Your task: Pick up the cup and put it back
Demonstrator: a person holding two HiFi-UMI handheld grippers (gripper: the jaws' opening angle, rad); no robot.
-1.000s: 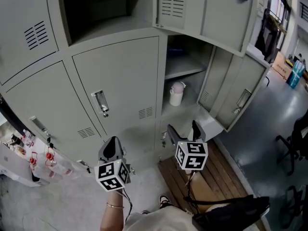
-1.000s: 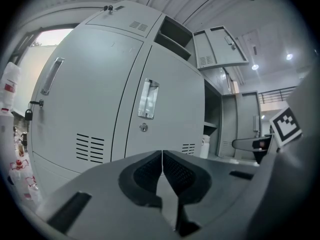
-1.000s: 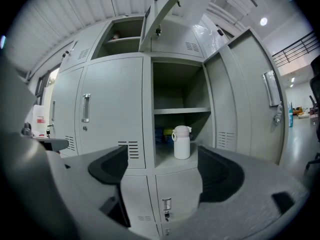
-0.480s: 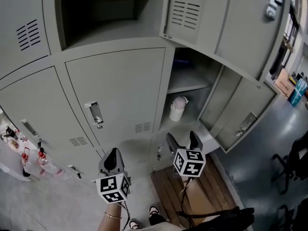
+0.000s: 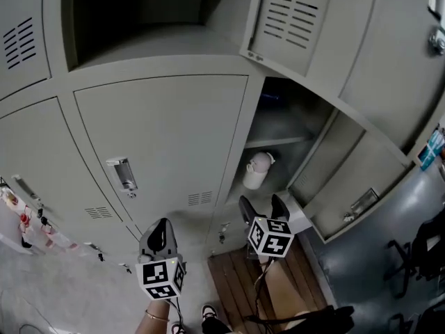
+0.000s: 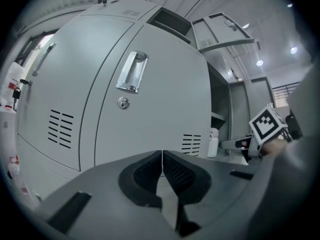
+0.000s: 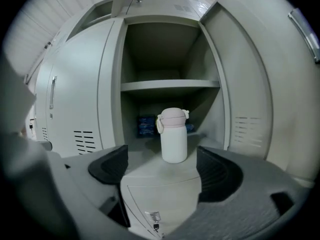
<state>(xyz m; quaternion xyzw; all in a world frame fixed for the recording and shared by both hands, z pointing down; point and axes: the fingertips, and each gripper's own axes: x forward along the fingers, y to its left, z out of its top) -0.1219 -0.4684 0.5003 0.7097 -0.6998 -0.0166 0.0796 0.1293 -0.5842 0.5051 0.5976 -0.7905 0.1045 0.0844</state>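
Note:
A white cup with a pink lid stands upright on the floor of an open locker compartment, near its front edge; the head view shows the cup there too. My right gripper is open just in front of the cup, its jaws spread wide and empty, short of it. In the head view the right gripper sits below the cup. My left gripper is shut with nothing in it, held before a closed locker door; the head view shows it low at the left.
Grey metal lockers fill the view. The open compartment's door swings out to the right. A shelf sits above the cup, and blue packets lie behind it. An upper compartment is open. A wooden pallet lies on the floor.
The head view has tilted upward and drawn closer to the lockers. Both grippers keep their state; the right one sits a little nearer under the cup.

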